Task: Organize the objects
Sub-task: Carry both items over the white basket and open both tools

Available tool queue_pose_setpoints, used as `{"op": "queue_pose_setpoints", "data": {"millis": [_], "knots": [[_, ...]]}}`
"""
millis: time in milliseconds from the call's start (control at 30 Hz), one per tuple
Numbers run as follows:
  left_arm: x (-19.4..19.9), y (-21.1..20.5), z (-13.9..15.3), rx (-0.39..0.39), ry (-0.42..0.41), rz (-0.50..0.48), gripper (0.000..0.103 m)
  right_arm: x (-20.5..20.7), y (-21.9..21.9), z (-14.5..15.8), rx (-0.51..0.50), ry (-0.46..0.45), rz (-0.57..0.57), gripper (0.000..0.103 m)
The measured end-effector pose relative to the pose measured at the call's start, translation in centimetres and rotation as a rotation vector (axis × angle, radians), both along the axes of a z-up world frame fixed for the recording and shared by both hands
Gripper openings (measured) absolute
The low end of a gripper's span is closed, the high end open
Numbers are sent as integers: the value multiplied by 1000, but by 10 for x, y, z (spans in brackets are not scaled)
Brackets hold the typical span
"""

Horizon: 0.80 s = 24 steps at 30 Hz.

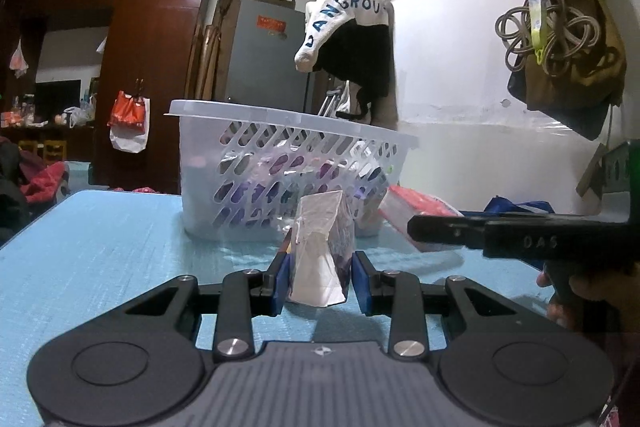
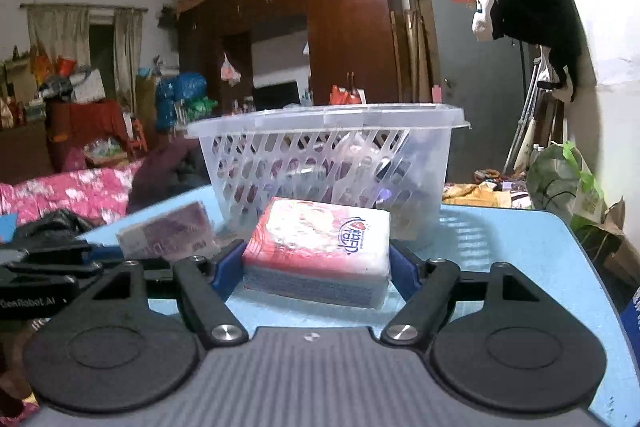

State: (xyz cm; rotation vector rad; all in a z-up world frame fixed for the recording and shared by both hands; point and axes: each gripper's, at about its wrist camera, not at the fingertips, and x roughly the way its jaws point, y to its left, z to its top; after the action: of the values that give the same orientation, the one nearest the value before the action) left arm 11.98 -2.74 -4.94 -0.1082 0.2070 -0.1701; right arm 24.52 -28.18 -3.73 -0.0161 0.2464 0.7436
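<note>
On the blue table (image 1: 100,227) stands a clear plastic basket (image 1: 280,119) with several packets inside. In front of it my left gripper (image 1: 320,263) is shut on a small white and purple packet (image 1: 320,239), its blue pads pressing both sides. In the right wrist view my right gripper (image 2: 316,255) is shut on a red and white tissue pack (image 2: 320,235), which rests on the table (image 2: 520,247) just before the basket (image 2: 320,119). The left gripper (image 2: 60,259) and its packet (image 2: 168,231) show at the left there. The right gripper's finger (image 1: 440,227) reaches across the tissue pack (image 1: 416,203).
A white and black garment (image 1: 348,23) hangs behind the basket. Bags and coiled cord (image 1: 560,35) hang on the right wall. A blue bag (image 1: 516,205) lies at the table's right. A hand (image 1: 560,291) holds the right gripper. A bed and a wardrobe stand beyond the table.
</note>
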Motion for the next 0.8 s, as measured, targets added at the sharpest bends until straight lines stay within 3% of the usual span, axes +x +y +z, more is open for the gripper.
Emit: {"op": "queue_pose_setpoints", "data": {"millis": [300,367,500,667,800], "knots": [[-17,21,23,-66,-122,19,37,-10,-15,10,152,-50,15,77],[-14,26,36,-71,-139,8,37,-12,-16,25,186,-75,36,77],[10,29,82,-72,-186,-8,37,5,5,74,115,-152,5,77],[86,29,144,-77,-123,39,37,79,46,132,0,-96,-35,77],[143,27,146,-38,29,64,39,120,69,131,-92,-57,-75,79]]}}
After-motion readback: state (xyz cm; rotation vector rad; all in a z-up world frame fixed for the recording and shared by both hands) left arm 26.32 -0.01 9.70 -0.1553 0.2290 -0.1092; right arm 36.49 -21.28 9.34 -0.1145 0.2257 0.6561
